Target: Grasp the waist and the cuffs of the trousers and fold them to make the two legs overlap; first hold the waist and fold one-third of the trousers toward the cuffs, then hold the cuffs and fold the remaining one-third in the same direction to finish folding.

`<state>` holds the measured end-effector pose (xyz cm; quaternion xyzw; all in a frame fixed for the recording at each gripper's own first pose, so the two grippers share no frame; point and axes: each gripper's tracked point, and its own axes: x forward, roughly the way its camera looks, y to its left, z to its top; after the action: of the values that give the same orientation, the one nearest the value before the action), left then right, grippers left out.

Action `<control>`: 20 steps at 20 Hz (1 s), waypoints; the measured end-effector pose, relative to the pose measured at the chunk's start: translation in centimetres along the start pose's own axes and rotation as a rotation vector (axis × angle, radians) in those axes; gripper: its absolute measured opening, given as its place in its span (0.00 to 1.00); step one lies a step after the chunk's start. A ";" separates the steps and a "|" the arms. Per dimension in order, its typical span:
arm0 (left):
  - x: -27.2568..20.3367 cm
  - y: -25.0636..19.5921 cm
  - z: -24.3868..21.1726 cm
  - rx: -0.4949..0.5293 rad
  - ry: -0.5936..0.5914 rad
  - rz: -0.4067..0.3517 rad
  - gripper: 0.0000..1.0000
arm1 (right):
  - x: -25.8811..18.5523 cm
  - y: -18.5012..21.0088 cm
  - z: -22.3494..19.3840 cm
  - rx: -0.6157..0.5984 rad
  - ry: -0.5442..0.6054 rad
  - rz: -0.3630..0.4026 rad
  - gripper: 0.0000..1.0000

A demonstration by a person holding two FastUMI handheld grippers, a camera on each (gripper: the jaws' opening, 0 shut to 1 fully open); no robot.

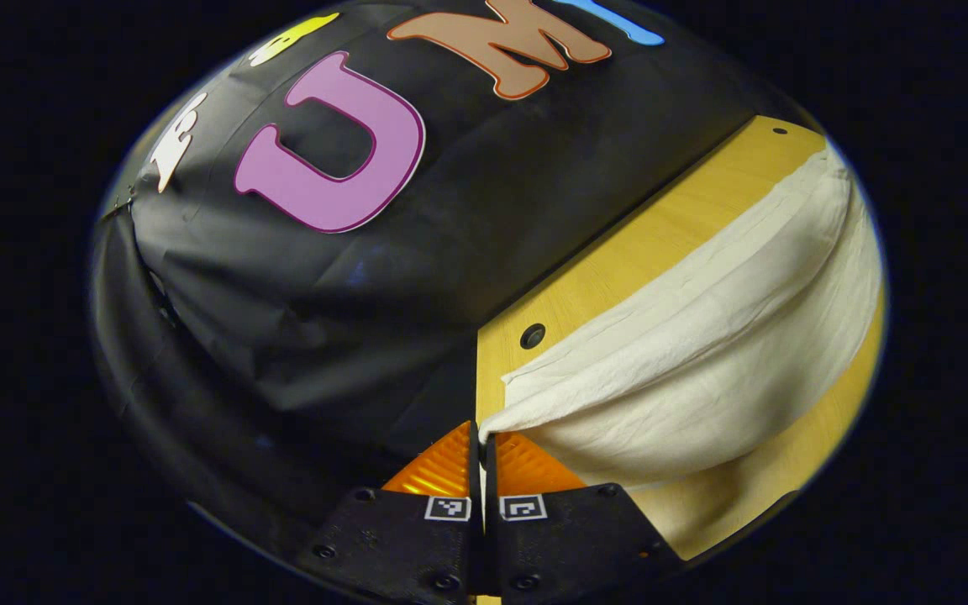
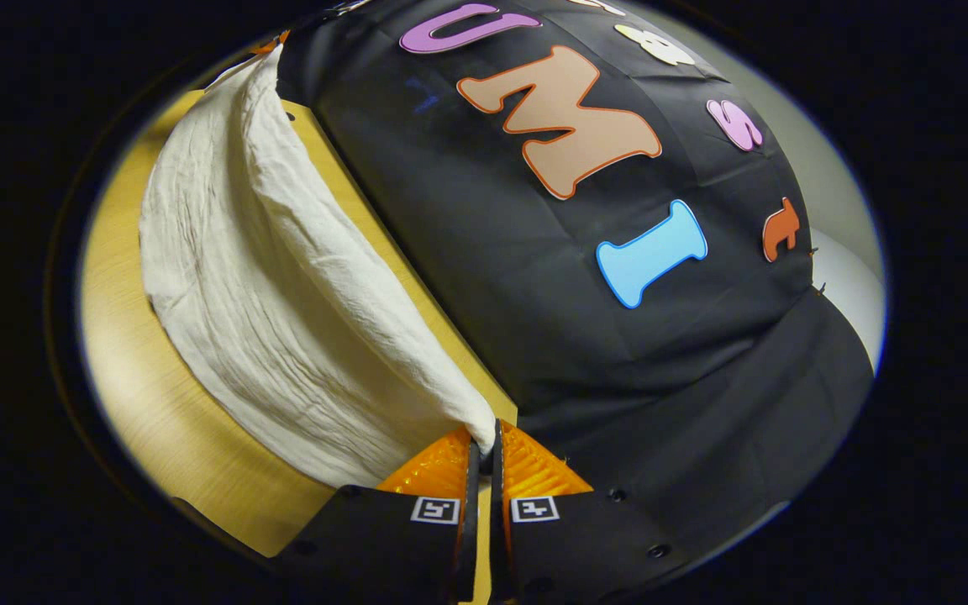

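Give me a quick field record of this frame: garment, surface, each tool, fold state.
garment: pale trousers, lifted along one edge, sagging between the two grips, the rest lying on the table
surface: wooden table, with the booth's black cloth wall at its far edge
left tool: shut on a corner of the trousers, cloth pinched between both fingers
right tool: shut on the other corner of the same edge
fold state: edge raised off the table, not yet laid down
which end is held: cannot tell waist from cuffs

trousers (image 1: pixel 702 353): crinkled matt woven cloth | table (image 1: pixel 660 244): smooth wood grain | wall (image 1: pixel 417 319): matt cloth
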<state>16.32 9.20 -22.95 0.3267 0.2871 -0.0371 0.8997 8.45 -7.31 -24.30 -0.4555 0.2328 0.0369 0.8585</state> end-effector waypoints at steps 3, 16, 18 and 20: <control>3.1 -0.5 1.7 0.018 -0.036 -0.018 0.00 | 2.4 0.3 0.5 0.016 0.040 -0.008 0.08; 13.2 -7.9 1.7 0.046 -0.041 -0.127 0.00 | 10.3 7.9 -3.1 -0.006 0.238 0.102 0.08; 13.3 -8.3 1.7 0.006 -0.045 -0.129 0.00 | 10.3 7.9 -2.6 0.049 0.234 0.106 0.17; 12.2 -9.0 2.0 -0.049 -0.045 -0.158 0.48 | 9.9 7.0 -1.4 0.121 0.207 0.097 0.66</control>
<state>25.18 2.41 -33.45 0.2800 0.2927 -0.1083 0.9078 14.83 -5.87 -34.63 -0.3924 0.3437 0.0173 0.8530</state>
